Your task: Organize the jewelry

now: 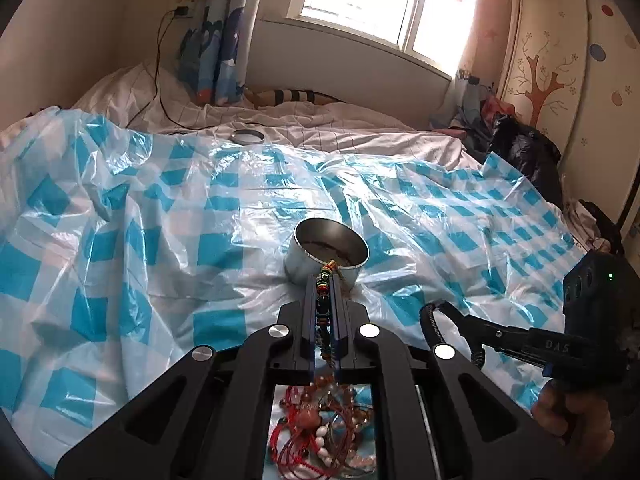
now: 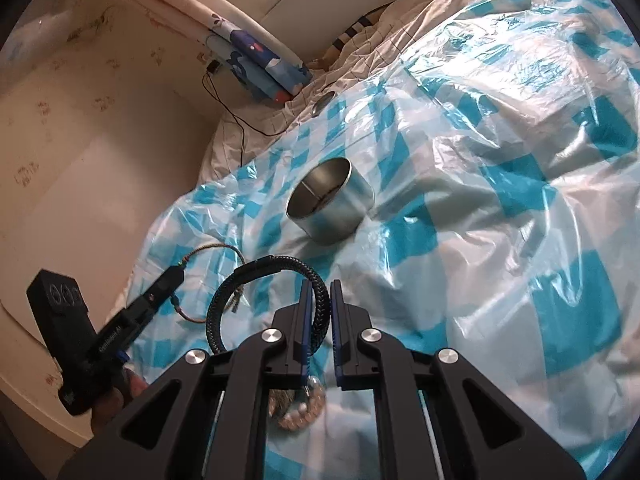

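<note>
A round metal tin [image 1: 326, 252] stands open on the blue-checked plastic sheet [image 1: 160, 240], with some jewelry inside; it also shows in the right wrist view [image 2: 330, 204]. My left gripper [image 1: 325, 280] is shut on a multicoloured beaded bracelet [image 1: 323, 304], its tip just before the tin's near rim. The bracelet loop shows in the right wrist view [image 2: 216, 276]. My right gripper [image 2: 320, 286] is shut on a black braided bracelet [image 2: 256, 280], held short of the tin; it also shows in the left wrist view [image 1: 436, 320]. A pile of red cords and beads [image 1: 320, 432] lies under my left gripper.
The tin's lid [image 1: 248, 136] lies at the far edge of the sheet on the white bedding. A pale beaded bracelet [image 2: 300, 412] lies under my right gripper. A black cable [image 1: 160, 92] runs from the wall socket. A wardrobe [image 1: 560, 60] stands at the right.
</note>
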Available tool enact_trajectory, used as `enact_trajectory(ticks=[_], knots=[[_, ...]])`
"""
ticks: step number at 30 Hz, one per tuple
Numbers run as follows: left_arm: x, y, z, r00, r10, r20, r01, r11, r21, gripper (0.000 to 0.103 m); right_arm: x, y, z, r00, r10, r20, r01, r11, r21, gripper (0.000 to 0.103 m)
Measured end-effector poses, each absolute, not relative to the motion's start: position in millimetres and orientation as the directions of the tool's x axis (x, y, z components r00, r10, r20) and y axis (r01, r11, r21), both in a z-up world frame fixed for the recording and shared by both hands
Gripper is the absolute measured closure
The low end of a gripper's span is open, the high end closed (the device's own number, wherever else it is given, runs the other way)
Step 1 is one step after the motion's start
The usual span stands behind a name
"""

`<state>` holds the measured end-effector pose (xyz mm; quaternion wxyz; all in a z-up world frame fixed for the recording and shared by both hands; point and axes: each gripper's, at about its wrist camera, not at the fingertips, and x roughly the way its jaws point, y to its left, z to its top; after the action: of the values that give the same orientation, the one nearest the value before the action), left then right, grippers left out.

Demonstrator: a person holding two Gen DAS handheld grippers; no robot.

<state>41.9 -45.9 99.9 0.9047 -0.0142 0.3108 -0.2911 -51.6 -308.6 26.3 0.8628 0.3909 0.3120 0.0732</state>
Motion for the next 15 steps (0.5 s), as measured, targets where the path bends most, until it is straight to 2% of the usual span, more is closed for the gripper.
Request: enact_trajectory(ticks=[9,15], knots=[[71.2,-65.5,105.4,0.644,-0.538,-0.544,0.505,0.833,-0.226,0.098,-25.7,-328.1,38.8,0.827,0.341,-0.446,0.122,0.666,0.736,0.093],[99.0,-71.3,108.7,0.651,-0.541,-0.532,0.492,0.835,-0.247,0.098,6.1,-336.9,43.6,0.838,0.299,-0.457,0.141,0.691,0.709,0.093]])
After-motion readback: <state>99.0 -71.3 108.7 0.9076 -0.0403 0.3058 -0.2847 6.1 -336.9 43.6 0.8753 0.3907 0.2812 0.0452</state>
